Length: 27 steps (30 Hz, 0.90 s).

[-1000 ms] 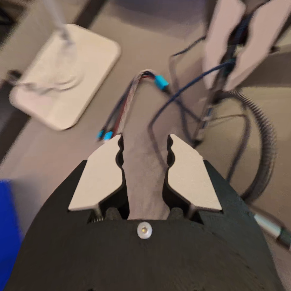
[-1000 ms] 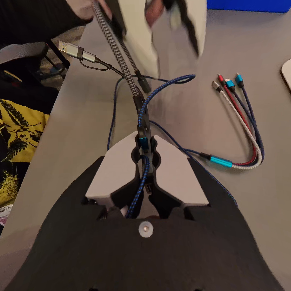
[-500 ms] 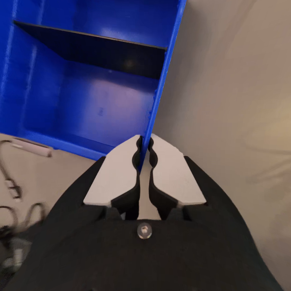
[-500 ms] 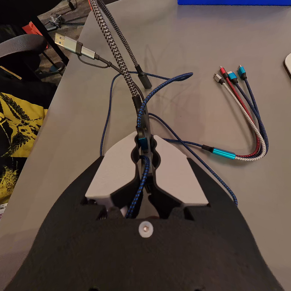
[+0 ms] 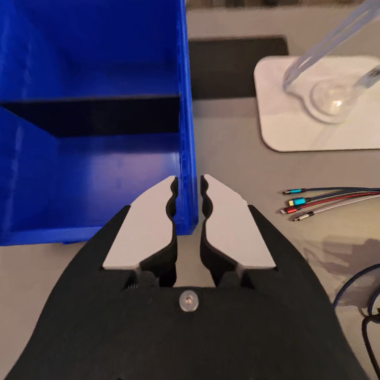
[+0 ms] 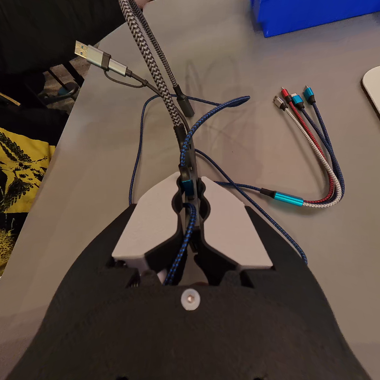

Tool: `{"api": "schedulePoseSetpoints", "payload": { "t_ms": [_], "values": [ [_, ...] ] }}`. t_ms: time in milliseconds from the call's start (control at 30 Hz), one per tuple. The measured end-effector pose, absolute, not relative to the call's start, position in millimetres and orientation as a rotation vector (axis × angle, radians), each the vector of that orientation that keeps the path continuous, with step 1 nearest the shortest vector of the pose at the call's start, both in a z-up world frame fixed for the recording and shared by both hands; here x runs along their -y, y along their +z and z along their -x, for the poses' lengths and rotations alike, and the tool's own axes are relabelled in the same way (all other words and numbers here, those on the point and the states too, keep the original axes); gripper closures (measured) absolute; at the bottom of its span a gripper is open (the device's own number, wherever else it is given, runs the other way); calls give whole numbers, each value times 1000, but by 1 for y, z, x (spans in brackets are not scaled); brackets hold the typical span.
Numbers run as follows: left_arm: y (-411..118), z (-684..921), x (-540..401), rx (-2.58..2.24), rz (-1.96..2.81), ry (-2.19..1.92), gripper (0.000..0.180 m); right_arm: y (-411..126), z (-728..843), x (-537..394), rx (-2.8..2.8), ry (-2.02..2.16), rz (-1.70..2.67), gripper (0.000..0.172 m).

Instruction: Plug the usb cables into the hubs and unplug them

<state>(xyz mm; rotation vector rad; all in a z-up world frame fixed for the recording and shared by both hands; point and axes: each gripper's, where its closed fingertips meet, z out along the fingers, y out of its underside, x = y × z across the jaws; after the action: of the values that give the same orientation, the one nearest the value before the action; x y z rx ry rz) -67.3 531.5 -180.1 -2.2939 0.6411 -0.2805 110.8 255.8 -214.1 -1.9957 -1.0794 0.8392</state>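
Observation:
My right gripper is shut on a thin grey USB hub, held edge-up above the grey table. A teal-shelled plug on a blue braided cable sits in the hub between the pads. A grey-and-white braided cable rises from the hub's far end. My left gripper is open and straddles the right wall of a blue bin. A gap shows between the right pad and the wall.
A multi-head cable with a teal splitter lies on the table at the right, and its heads show beside the bin. A white stand base is at the back right. A silver USB plug hangs over the table's left edge near a dark sleeve. My hands' fingertips stand some 35 centimetres from each other.
My left gripper swung from the cables to the blue bin, shut on its wall, and has now opened around it. The bin's corner shows nearer in the right wrist view. The right grasp is unchanged.

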Motion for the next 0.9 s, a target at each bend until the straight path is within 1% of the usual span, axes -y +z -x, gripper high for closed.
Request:
{"api": "schedulePoseSetpoints", "payload": {
  "t_ms": [100, 200, 333, 367, 433, 467, 500, 567, 633, 667, 700, 733, 767, 833, 900],
  "values": [
    [-138, 55, -506, -729, 2110, -321, 149, -217, -115, -255, 1098, 795, 2032, 160],
    [-122, 20, -442, -1028, 1988, -475, 148, -220, -115, -257, 1042, 849, 2076, 161],
    [-82, -21, -313, -1457, 1649, -883, 165, -222, -117, -260, 1035, 812, 2094, 161],
    [-77, -24, -271, -1596, 1577, -1037, 175, -220, -117, -261, 1025, 809, 2091, 162],
    [-80, -32, -213, -1735, 1552, -1195, 170, -214, -117, -264, 968, 854, 2068, 162],
    [-86, -37, -186, -1796, 1538, -1265, 169, -211, -118, -267, 930, 883, 2051, 162],
    [-98, -44, -168, -1811, 1572, -1277, 163, -207, -118, -269, 894, 912, 2032, 161],
    [-126, -60, -141, -1765, 1669, -1370, 150, -195, -119, -272, 829, 964, 1969, 162],
    [-161, -77, -147, -1590, 1840, -1399, 133, -178, -120, -276, 754, 1024, 1893, 162],
    [-170, -84, -159, -1421, 1901, -1484, 123, -169, -120, -276, 714, 1061, 1848, 162],
    [-169, -91, -175, -1186, 1937, -1628, 121, -159, -120, -276, 670, 1112, 1799, 162],
    [-163, -94, -195, -967, 1919, -1769, 123, -148, -121, -276, 629, 1162, 1745, 162],
    [-160, -94, -216, -813, 1891, -1818, 122, -139, -121, -275, 594, 1206, 1689, 162],
    [-149, -98, -245, -698, 1778, -1784, 118, -121, -119, -272, 543, 1295, 1577, 162],
    [-128, -104, -259, -697, 1662, -1717, 107, -112, -116, -270, 502, 1354, 1519, 162]
  ]
}}
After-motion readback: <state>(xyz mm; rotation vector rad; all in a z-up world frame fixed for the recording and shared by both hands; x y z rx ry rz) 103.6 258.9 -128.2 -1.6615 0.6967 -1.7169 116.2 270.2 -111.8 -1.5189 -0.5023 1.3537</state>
